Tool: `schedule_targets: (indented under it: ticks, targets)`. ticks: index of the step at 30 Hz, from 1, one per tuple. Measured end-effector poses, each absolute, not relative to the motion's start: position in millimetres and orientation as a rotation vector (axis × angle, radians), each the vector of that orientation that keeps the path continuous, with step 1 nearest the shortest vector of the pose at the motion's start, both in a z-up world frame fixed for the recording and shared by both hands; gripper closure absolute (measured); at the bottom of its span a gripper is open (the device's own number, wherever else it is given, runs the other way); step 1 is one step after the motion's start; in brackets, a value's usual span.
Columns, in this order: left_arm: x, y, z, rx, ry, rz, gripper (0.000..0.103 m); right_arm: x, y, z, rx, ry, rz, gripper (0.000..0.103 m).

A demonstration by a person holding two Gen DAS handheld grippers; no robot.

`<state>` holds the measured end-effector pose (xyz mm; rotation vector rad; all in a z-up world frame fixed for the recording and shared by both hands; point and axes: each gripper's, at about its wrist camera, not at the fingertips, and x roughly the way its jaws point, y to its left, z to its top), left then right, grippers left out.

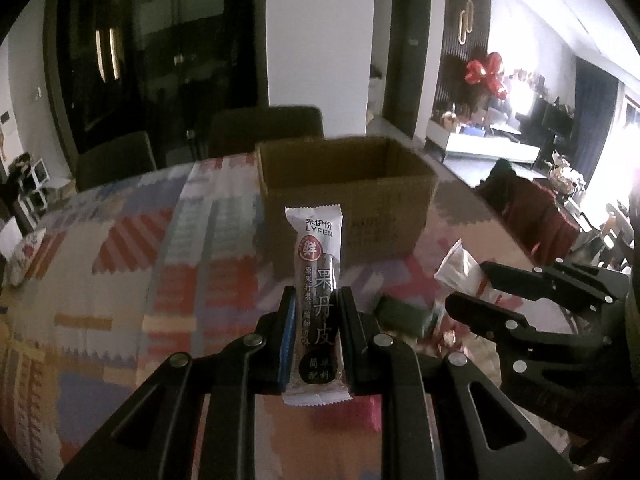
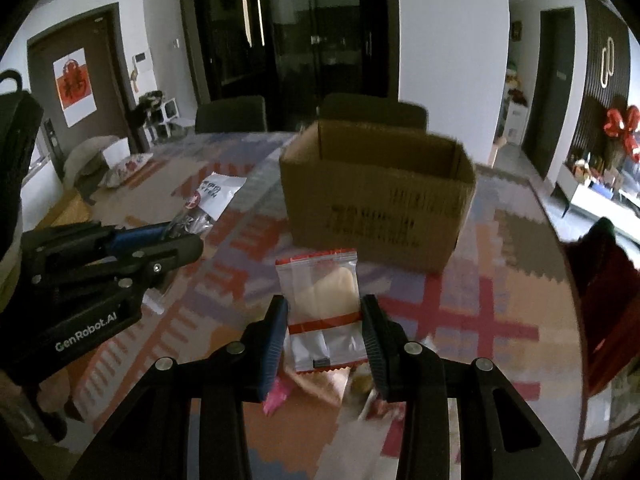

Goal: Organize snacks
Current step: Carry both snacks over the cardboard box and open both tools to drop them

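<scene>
My left gripper (image 1: pixel 318 300) is shut on a long dark-and-white LYFEN fruit-leather bar (image 1: pixel 317 280), held upright above the table. My right gripper (image 2: pixel 325 310) is shut on a clear pastry packet with red stripes (image 2: pixel 322 300). An open cardboard box (image 1: pixel 344 196) stands on the table just beyond both grippers; it also shows in the right wrist view (image 2: pixel 376 208). The right gripper (image 1: pixel 468 292) appears at the right of the left wrist view with its packet (image 1: pixel 460 270). The left gripper (image 2: pixel 188 240) and its bar (image 2: pixel 208 196) appear at the left of the right wrist view.
The table carries a patchwork cloth (image 1: pixel 120 280) in red, blue and beige. Several loose snacks lie below the grippers, among them a dark green packet (image 1: pixel 400 314) and a pink wrapper (image 2: pixel 276 394). Dark chairs (image 1: pixel 264 124) stand behind the table.
</scene>
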<state>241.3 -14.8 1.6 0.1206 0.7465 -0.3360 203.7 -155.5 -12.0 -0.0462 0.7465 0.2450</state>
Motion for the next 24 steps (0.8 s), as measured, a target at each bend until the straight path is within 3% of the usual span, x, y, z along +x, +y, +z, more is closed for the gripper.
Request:
schedule_targets:
  ticks: [24]
  targets:
    - [361,-49,43,0.131,0.749,-0.402,0.083,319,-187,44,-0.004,0.67,0.181,0.065]
